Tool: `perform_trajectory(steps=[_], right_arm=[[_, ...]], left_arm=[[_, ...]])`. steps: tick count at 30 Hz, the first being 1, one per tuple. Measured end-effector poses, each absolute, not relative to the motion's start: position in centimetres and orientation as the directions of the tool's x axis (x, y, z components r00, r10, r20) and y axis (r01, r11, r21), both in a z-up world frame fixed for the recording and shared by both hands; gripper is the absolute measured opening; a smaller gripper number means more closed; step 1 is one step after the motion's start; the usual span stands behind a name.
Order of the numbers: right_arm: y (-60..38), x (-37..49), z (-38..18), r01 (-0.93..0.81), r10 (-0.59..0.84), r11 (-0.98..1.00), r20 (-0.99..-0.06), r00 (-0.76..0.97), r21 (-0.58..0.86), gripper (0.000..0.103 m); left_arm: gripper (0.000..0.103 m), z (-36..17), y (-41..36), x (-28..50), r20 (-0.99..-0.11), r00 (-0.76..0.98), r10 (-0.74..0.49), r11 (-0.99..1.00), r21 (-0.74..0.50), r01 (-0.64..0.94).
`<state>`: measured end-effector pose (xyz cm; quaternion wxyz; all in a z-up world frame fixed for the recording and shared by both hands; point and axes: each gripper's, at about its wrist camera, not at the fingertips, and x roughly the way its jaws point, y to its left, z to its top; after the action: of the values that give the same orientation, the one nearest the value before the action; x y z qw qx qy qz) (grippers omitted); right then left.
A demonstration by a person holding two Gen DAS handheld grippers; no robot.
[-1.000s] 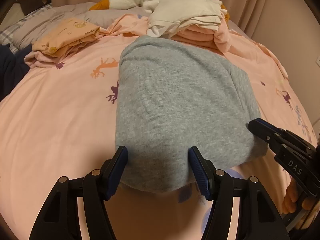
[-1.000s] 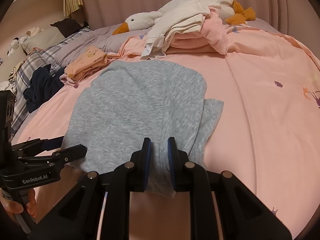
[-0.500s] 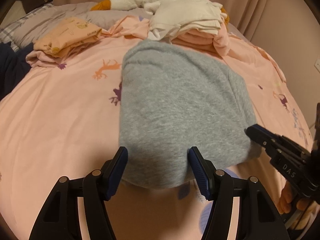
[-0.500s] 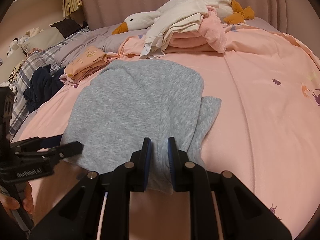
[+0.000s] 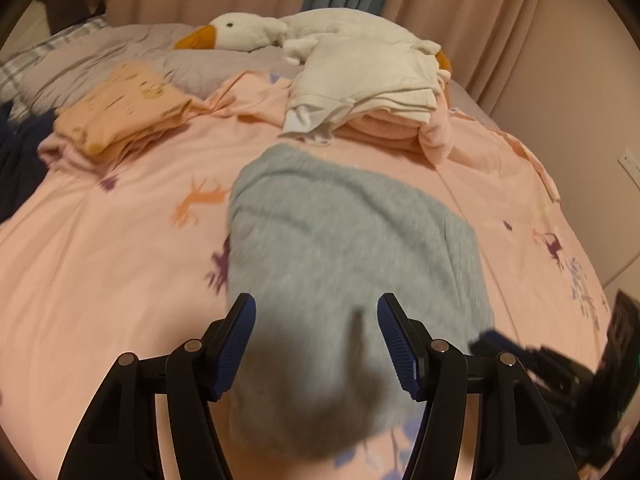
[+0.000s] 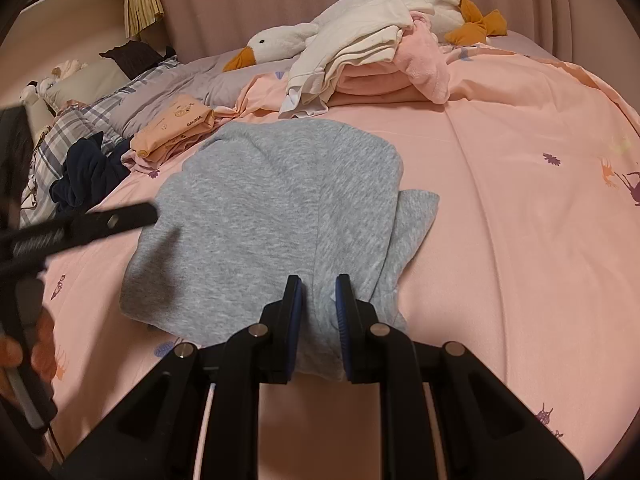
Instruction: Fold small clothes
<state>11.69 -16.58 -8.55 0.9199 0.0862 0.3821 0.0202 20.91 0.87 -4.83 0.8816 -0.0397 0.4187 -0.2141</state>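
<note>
We see a heather-grey garment (image 6: 260, 216) on a pink bedspread (image 6: 520, 240) printed with small purple and orange figures, a white toy goose (image 6: 280, 40) with an orange beak, and a grey-checked pillow (image 6: 72, 136).

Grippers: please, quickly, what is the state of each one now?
Left gripper: open, holding nothing; grey garment lies beyond its fingers.
Right gripper: closed on the near edge of the grey garment.

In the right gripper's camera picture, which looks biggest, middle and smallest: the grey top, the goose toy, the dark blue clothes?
1. Grey top, though it's nearest.
2. Goose toy, farther away.
3. Dark blue clothes.
</note>
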Motion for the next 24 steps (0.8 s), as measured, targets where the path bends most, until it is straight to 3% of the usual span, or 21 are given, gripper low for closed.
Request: perform_trajectory(steps=[10,16,20,24], right_arm=[[-16.7,11.8,-8.8,0.016,0.120,0.983,-0.699,0.705,0.184,0.018],[-16.7,11.8,-8.3,0.019,0.121,0.982,-0.694,0.710,0.190,0.019],[-16.8,12.6,-6.3,0.006,0.133,0.979,-0.666,0.734,0.203,0.028],[-16.4,14.9,-5.1,0.005,0.111,0.985,-0.659,0.744,0.173,0.028]], left_arm=[[0.063,-8.4,-0.4,25.8,-0.801,0.482,-0.356,0.925,-0.227,0.306],[0.063,-8.2,-0.1,25.7,-0.797,0.486,-0.359,0.923,-0.224,0.314],[0.063,-8.1,0.3,25.6,-0.792,0.482,-0.375,0.918,-0.245,0.312],[0.063,-8.1,0.6,25.6,-0.791,0.477,-0.384,0.915,-0.255,0.313]])
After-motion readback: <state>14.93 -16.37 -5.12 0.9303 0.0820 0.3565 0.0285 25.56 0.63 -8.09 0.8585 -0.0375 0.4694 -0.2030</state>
